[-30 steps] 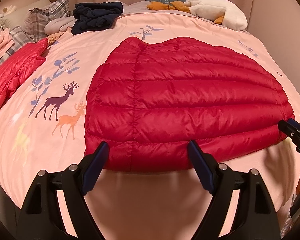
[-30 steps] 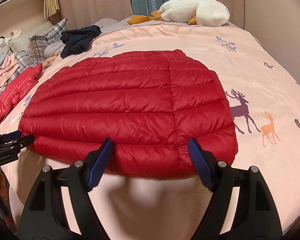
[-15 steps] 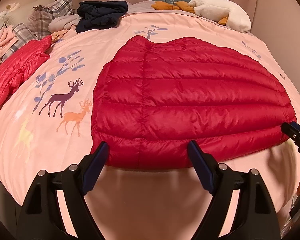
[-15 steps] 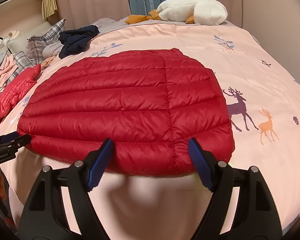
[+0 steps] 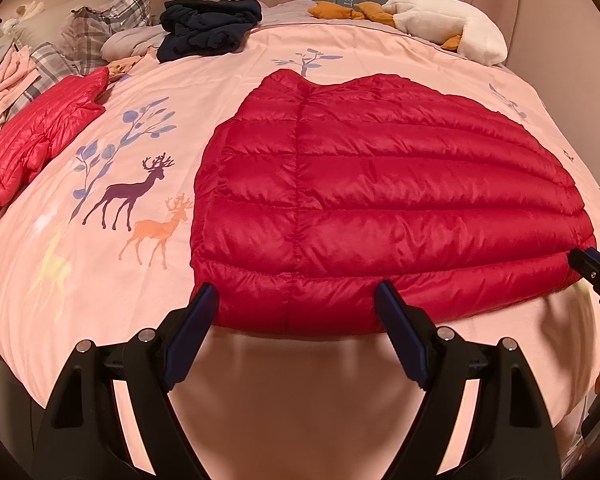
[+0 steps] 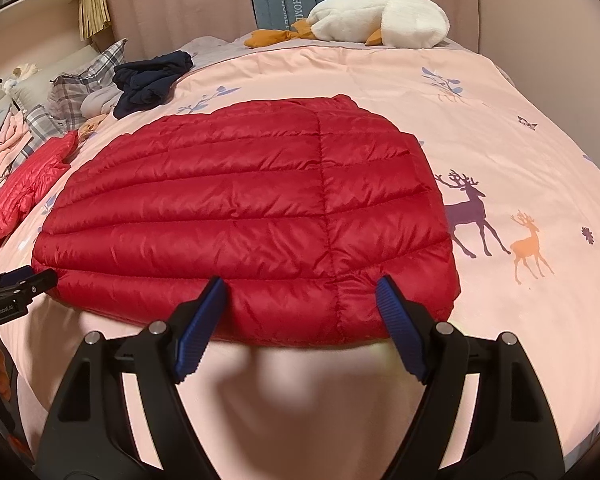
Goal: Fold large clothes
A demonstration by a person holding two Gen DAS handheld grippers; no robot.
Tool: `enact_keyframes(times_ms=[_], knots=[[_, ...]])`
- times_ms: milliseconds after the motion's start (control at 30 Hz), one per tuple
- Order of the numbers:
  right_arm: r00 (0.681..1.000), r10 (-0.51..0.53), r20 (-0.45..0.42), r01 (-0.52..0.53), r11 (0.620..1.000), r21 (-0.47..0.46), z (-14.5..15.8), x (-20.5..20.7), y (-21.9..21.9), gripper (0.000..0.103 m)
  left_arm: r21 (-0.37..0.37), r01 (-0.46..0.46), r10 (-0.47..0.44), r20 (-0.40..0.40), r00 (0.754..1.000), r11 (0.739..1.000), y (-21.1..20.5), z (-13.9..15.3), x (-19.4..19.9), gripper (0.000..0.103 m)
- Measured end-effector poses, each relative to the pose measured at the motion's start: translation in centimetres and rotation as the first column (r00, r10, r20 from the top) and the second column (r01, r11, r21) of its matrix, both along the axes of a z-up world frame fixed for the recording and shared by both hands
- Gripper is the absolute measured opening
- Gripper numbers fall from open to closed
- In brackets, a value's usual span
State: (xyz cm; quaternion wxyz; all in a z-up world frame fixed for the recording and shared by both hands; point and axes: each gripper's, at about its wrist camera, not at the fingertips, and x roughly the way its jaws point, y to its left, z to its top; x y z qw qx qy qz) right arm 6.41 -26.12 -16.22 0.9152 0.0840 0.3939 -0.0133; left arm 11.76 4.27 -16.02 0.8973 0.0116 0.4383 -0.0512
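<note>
Your whole working surface is the pink duvet (image 5: 228, 80), printed with deer and blue branches, and everything below is placed against the red down jacket (image 5: 380, 200) that lies spread flat on it, quilted side up, its near hem close to the duvet's front edge.

Left of the jacket and well apart from it, a second, lighter red puffer (image 5: 36, 140) lies crumpled at the duvet's side. Beyond that puffer, further from the jacket, plaid pillows (image 5: 100, 28) and a heap of pale pink clothes (image 5: 4, 92) are piled up. Past the jacket's far edge, to the right, a white plush goose (image 6: 380, 20) rests against the curtain (image 6: 180, 0). Past the far edge on the left sits a bundle of dark navy clothing (image 5: 208, 28), clear of the jacket.

Between the jacket and the light puffer you can see the purple deer (image 5: 128, 196) and the orange deer (image 5: 160, 232) of the print; the orange one stands just beside the jacket's left border.

Your left gripper (image 5: 296, 320) is released, its blue pads (image 5: 192, 340) spread wide and straddling the left part of the jacket's near hem, with nothing pinched between them. Your right gripper (image 6: 300, 312) is likewise released, pads apart over the right part of the same hem. Whether either pair of tips touches the fabric cannot be told.
</note>
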Motion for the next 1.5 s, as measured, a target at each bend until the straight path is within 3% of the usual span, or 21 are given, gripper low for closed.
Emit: enact_keyframes(times_ms=[767,1333,1367,1433,1500], knots=[[0.999,-0.048,-0.014,0.047,0.999,-0.003,0.4,-0.5,-0.6,0.079,-0.016,-0.038,0.037,-0.008,0.999,0.999,1.5,0.1,-0.3,0.082],[0.992,-0.129,-0.018,0.129,0.992,0.004,1.2,-1.7,-2.5,0.085,-0.015,-0.075,0.075,0.011,0.997,0.997,2.7,1.4,-0.5,0.082],[0.991,-0.13,-0.014,0.13,0.991,0.001,1.5,-1.8,-2.5,0.087,-0.014,-0.074,0.074,0.018,0.997,0.997,2.7,1.8,-0.5,0.084],[0.991,-0.133,-0.005,0.133,0.991,-0.006,2.2,-2.1,-2.4,0.09,-0.016,-0.068,0.068,0.038,0.997,0.998,2.7,2.8,-0.6,0.097],[0.993,-0.119,0.014,0.119,0.993,-0.007,3.5,-2.4,-2.1,0.095,-0.029,-0.049,0.051,0.064,0.997,0.998,2.4,4.0,-0.7,0.097]])
